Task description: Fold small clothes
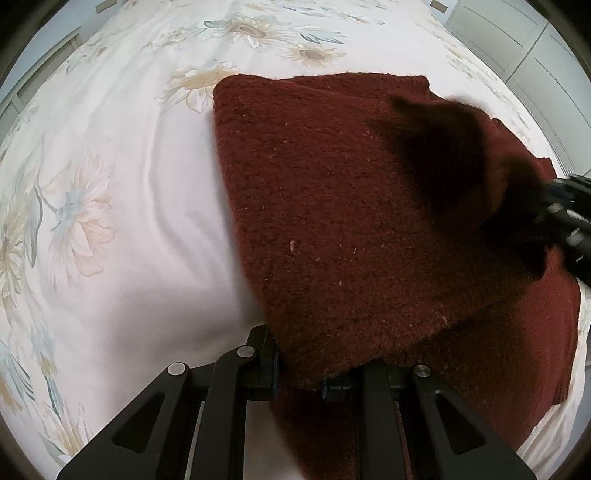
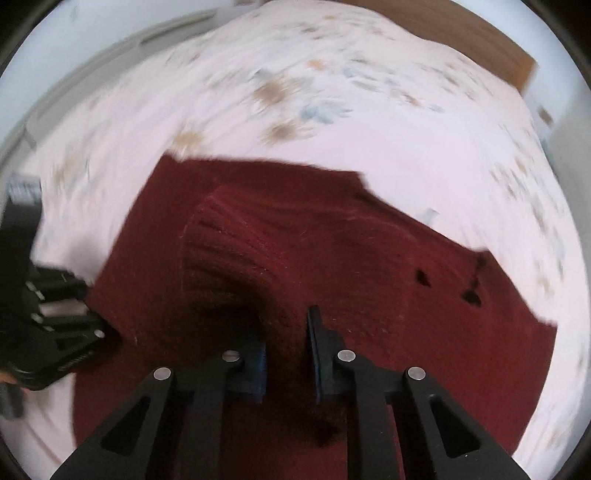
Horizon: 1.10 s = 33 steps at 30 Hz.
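Note:
A dark red knitted sweater (image 1: 332,203) lies on a floral bedsheet (image 1: 129,184), partly folded over itself. My left gripper (image 1: 301,376) is shut on the sweater's near edge, with the fabric draped over its fingertips. In the right wrist view, the ribbed sleeve end (image 2: 221,251) of the sweater (image 2: 388,288) rises into my right gripper (image 2: 287,354), whose blue pads are shut on the bunched knit. The right gripper (image 1: 569,221) shows at the right edge of the left wrist view, lifting a dark fold. The left gripper (image 2: 55,325) appears at the far left of the right wrist view.
The bedsheet (image 2: 332,129) stretches wide around the sweater on all sides. A wooden headboard (image 2: 461,33) stands at the far end of the bed. White cabinet doors (image 1: 517,37) stand beyond the bed's far right corner.

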Available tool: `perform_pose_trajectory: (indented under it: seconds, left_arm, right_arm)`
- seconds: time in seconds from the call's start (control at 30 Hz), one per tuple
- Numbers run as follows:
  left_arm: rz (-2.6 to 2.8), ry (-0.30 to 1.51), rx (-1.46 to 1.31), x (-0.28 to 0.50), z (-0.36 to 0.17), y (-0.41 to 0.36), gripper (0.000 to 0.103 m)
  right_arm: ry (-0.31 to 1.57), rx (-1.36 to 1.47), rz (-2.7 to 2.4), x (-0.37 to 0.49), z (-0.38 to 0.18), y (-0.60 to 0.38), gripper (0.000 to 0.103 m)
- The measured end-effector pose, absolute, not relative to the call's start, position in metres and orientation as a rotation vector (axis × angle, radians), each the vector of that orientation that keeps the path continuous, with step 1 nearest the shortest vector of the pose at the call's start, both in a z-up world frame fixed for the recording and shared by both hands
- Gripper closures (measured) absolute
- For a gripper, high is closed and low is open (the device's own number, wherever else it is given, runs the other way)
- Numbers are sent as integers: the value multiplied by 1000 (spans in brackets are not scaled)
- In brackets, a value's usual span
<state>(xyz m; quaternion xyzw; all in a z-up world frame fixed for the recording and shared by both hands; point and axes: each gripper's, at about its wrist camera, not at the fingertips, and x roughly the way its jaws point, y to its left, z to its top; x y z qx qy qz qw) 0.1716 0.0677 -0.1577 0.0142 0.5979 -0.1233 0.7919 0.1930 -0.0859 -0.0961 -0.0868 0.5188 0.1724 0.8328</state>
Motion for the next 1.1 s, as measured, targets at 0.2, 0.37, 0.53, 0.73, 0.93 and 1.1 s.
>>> perform_pose_trajectory:
  seconds: [0.2, 0.37, 0.53, 0.73, 0.93, 1.1]
  left_arm:
    - [-252, 1270, 44, 165, -158, 75, 89]
    - [-245, 1278, 29, 160, -157, 72, 89]
    - [-237, 1277, 32, 162, -159, 66, 89]
    - [-231, 1284, 41, 170, -159, 43, 89]
    - [-230, 1287, 47, 177, -159, 39, 89]
    - [-228, 1285, 48, 179, -163, 42, 89]
  right_arm:
    - [1065, -4, 298, 188, -69, -147, 85]
    - [1084, 104, 225, 183, -74, -202, 85]
    - [1130, 183, 152, 179, -96, -246, 85]
    - [1176, 229, 95, 171, -124, -275, 85]
    - [1202, 253, 63, 156, -135, -296, 68]
    - [1179, 260, 8, 145, -114, -324, 39]
